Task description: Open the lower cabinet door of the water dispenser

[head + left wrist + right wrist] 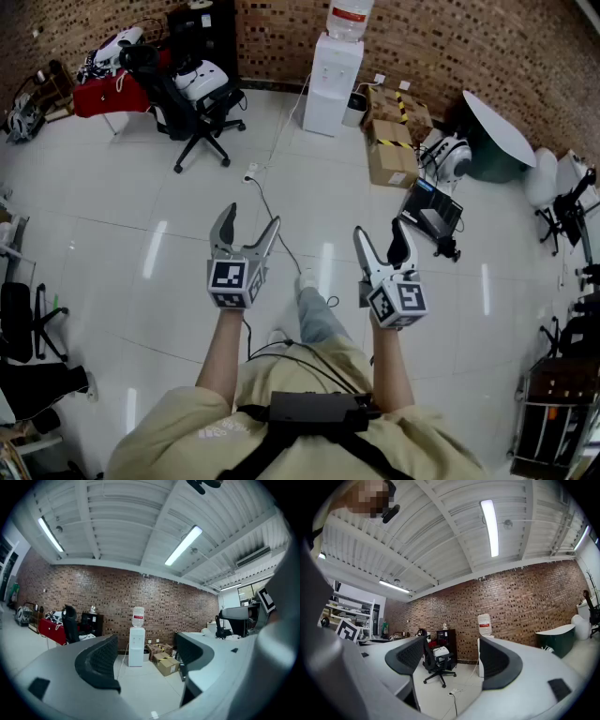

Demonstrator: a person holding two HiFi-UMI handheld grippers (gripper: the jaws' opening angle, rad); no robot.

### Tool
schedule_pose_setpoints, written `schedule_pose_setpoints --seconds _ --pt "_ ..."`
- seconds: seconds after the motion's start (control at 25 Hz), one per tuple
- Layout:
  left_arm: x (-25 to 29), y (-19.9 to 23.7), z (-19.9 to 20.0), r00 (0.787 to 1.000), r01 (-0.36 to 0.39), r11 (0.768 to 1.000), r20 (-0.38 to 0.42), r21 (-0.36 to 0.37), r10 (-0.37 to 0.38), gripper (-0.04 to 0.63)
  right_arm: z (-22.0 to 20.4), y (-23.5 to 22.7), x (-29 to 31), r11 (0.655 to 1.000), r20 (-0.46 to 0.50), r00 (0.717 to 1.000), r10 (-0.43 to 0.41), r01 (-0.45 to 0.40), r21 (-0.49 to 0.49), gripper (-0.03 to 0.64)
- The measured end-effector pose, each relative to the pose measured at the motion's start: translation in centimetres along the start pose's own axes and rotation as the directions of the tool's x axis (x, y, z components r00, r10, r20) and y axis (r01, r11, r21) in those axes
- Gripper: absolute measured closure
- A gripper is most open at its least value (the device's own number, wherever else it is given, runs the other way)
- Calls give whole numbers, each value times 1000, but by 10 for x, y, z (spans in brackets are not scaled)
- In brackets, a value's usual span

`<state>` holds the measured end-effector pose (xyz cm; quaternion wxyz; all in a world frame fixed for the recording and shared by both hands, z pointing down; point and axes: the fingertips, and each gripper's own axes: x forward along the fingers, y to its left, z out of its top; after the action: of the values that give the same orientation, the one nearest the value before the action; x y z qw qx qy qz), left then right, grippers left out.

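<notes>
The white water dispenser (332,82) stands far off against the brick wall with a bottle (350,17) on top. Its front faces me and its lower cabinet door (136,657) looks closed. Both grippers are held level at waist height over the white floor, well short of it. My left gripper (249,221) is open with nothing between its jaws, and the dispenser (137,645) shows between them. My right gripper (380,231) is open and empty too. In the right gripper view the dispenser (480,645) is mostly hidden behind the right jaw, and its bottle (484,624) shows above.
A black office chair (200,111) stands left of the dispenser. Cardboard boxes (391,148) lie to its right. A power strip (251,172) with a cable lies on the floor on the way. A round white table (504,126) is at the right.
</notes>
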<state>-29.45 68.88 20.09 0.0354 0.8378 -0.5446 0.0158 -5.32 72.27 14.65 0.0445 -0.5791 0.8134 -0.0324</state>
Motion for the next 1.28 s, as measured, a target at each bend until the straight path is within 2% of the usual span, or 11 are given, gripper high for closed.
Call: schedule_pose_setpoints --seconds 0.24,0.44,0.6,0.8,0.96,1.08,1.28 --pt "53 -2 1 1000 -14 1000 4 19 13 219 -5 -33 54 999 10 999 51 -51 15 232" --pt "128 -8 3 999 -30 998 15 54 29 219 -26 -76 115 992 12 994 112 -113 55 232" --pt "216 -27 3 999 -47 998 8 50 47 219 -23 -145 169 987 4 989 149 -149 66 232" --pt "325 -70 16 999 -44 999 -2 15 44 219 0 -265 224 991 14 994 111 -112 75 232" --pt "396 -101 26 999 -45 999 -10 19 45 221 4 -340 253 990 8 995 100 -100 102 233" --pt "437 -119 29 999 -29 999 -21 25 30 222 -1 -375 274 987 -4 995 103 -102 124 233" --pt "482 -123 28 998 -4 999 -56 40 7 222 -17 -396 312 980 -35 992 119 -112 166 235"
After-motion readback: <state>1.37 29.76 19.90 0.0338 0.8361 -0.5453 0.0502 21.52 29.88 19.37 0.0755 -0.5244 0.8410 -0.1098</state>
